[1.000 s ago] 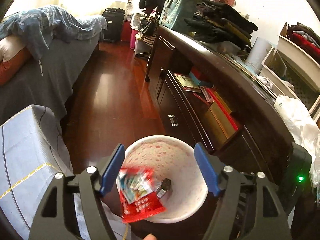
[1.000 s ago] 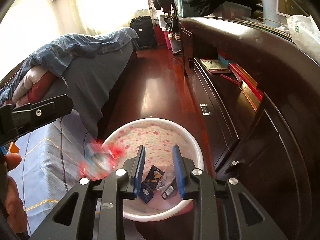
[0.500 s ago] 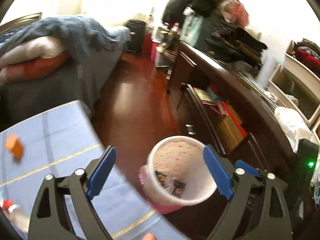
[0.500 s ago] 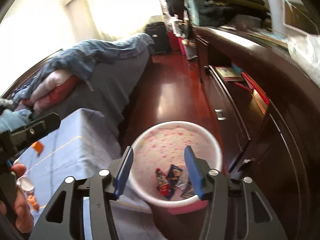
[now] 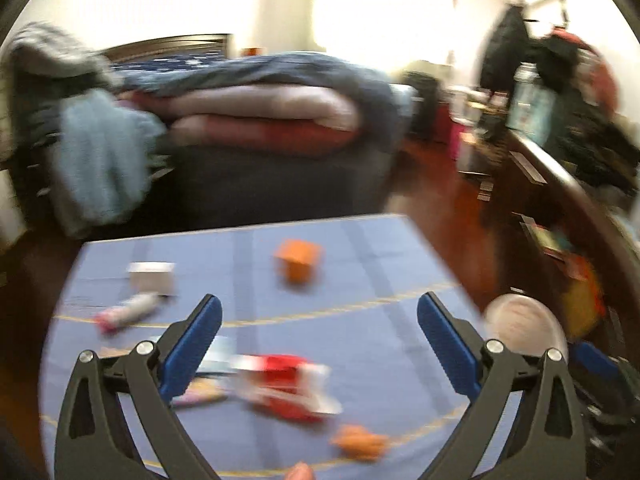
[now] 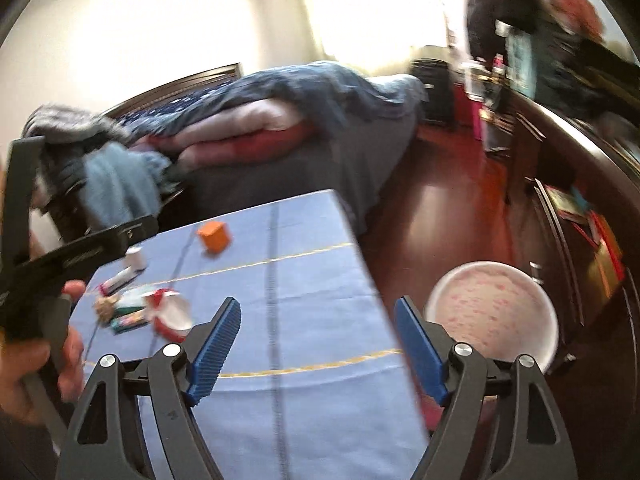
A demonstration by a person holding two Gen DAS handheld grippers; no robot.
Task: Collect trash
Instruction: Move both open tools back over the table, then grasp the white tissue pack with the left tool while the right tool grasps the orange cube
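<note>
Blue cloth [image 5: 360,264] bears orange box [image 5: 298,258], red wrapper [image 5: 288,384].

Blown-out window [image 5: 384,8] glare, motion blur, fisheye edges

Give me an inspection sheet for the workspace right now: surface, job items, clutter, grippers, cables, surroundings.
Surface: table under a blue cloth with yellow lines.
Job's things: red-and-white wrapper, orange box, small white box, pink-and-white tube, crumpled orange scrap, all on the cloth; blurred. Pink-speckled bin on the floor beside the table's right edge.
Clutter: flat packets beside the wrapper.
Grippers: left gripper open, nothing between its jaws; right gripper open, empty. Both have just been opening.
Cables: nothing seen.
Surroundings: bed with piled bedding, dark dresser, wooden floor.
</note>
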